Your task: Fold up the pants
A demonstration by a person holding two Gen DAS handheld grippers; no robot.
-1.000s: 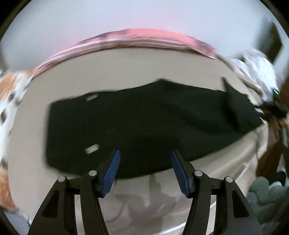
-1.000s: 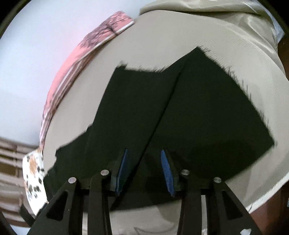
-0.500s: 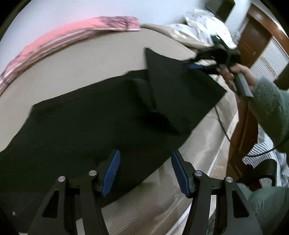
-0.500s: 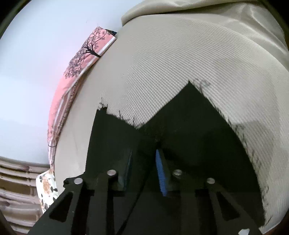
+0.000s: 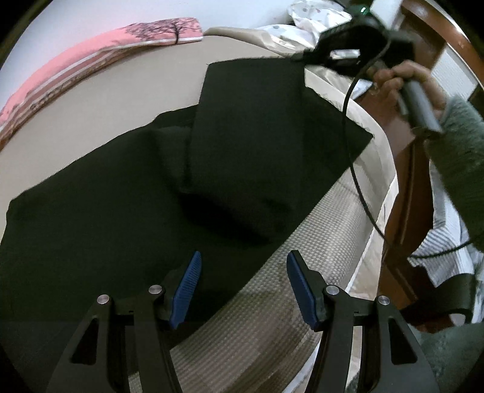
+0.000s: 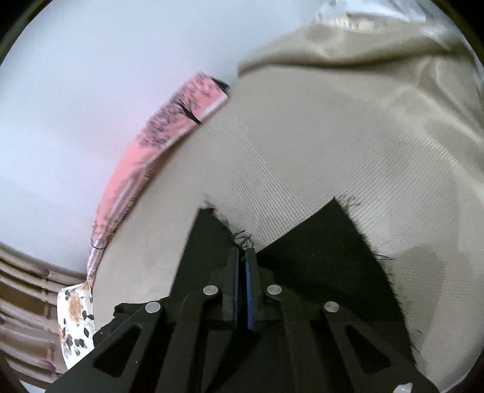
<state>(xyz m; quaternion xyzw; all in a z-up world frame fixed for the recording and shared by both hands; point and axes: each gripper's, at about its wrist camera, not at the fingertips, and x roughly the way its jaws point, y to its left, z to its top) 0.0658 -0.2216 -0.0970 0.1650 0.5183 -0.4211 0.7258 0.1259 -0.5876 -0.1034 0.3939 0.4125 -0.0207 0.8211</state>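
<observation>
Black pants [image 5: 127, 193] lie lengthwise on a beige bed [image 5: 90, 99]. My left gripper [image 5: 242, 287] is open and empty, hovering over the pants' near edge. My right gripper [image 6: 242, 257] is shut on the frayed leg hems of the pants [image 6: 329, 241] and holds them lifted above the bed. In the left wrist view the right gripper [image 5: 305, 56] shows at the top right, with the leg end [image 5: 257, 121] raised and folded back over the rest.
A pink patterned pillow [image 5: 90, 57] lines the far edge by the white wall. A beige satin cover [image 6: 378, 69] and white bedding [image 5: 311, 18] are piled at the head. A brown wooden bed frame [image 5: 402, 193] and a cable [image 5: 354, 169] are at the right.
My right gripper closed on the leg hems and lifted them, folding the leg end back over the pants. My left gripper swung right along the pants, staying open.
</observation>
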